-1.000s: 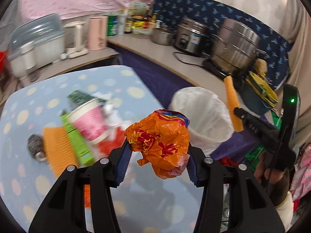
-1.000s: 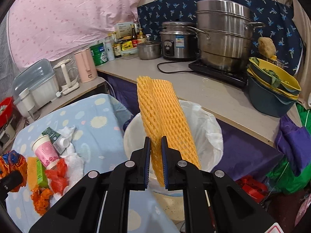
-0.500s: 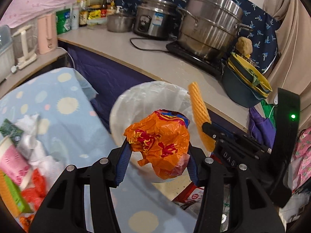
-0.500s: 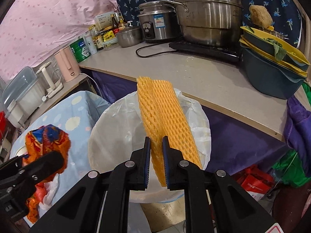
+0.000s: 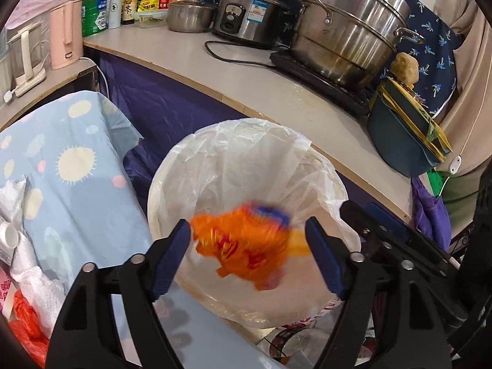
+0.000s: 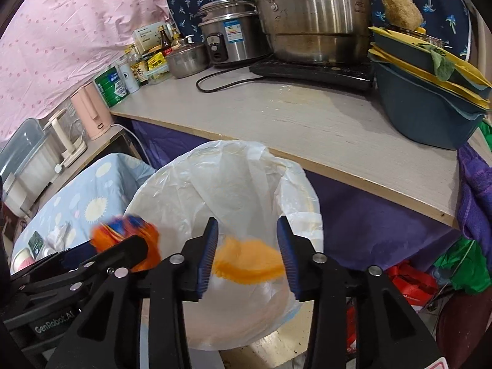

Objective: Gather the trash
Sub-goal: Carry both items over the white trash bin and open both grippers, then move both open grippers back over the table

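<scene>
Left claw point(image 5: 247, 253) spread, orange wrapper point(image 5: 246, 243) loose between, over bin point(image 5: 246, 141)

"GenRobot.AI" in white letters on the black left gripper point(image 6: 129, 247); the bottle point(image 6: 142, 72) shows a big Chinese sign; other labels too blurry.

Count: one lined trash bin point(image 5: 246, 160), one orange wrapper point(image 5: 243, 243), one orange foam net point(image 6: 246, 261), one steamer pot point(image 5: 347, 27), one rice cooker point(image 5: 246, 21), one pink kettle point(image 5: 66, 35).
</scene>
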`<state>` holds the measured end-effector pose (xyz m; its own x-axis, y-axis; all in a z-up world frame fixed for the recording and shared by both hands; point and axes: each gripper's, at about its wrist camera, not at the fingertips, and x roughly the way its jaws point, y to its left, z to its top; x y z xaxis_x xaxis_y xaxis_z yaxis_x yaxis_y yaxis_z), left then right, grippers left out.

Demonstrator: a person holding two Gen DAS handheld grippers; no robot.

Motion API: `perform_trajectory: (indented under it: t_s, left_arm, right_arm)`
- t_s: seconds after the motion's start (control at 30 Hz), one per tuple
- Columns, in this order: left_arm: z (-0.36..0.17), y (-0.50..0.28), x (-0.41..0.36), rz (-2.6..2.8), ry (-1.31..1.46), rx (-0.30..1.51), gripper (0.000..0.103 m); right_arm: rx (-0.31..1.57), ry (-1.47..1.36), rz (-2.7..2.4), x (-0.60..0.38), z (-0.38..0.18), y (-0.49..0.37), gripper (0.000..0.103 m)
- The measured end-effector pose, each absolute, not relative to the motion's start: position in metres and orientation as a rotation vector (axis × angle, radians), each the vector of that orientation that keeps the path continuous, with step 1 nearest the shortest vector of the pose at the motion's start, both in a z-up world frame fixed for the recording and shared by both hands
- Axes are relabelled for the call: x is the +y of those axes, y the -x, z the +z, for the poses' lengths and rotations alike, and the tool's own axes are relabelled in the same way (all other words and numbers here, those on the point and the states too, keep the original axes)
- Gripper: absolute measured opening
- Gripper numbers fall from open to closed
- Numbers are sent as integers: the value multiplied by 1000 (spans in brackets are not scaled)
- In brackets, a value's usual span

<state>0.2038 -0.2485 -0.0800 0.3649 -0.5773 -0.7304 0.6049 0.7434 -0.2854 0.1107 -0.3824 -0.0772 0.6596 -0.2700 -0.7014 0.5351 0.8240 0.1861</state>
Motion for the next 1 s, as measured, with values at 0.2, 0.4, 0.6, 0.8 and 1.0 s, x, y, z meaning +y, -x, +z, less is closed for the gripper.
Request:
perform_trajectory:
  t_s: [0.2, 0.4, 0.6, 0.8, 1.0]
  left_arm:
    - [-66, -199, -238, -757, -21, 879, 91]
    - [-46, -184, -220, -730, -39, 815, 91]
    - [-30, -164, -181, -670, -48, 782, 91]
    - [-29, -145, -124, -538, -42, 773, 91]
    - [-40, -131, -60, -381, -54, 776, 91]
  right_arm:
    - [671, -395, -491, -379, -58, -94, 54]
    - [642, -367, -485, -360, -39, -80, 55]
    - [618, -353, -443, -328, -24, -63, 58]
    - [620, -311, -390, -286, -18, -56, 61]
    - [659, -293, -308, -241, -28, -55, 62]
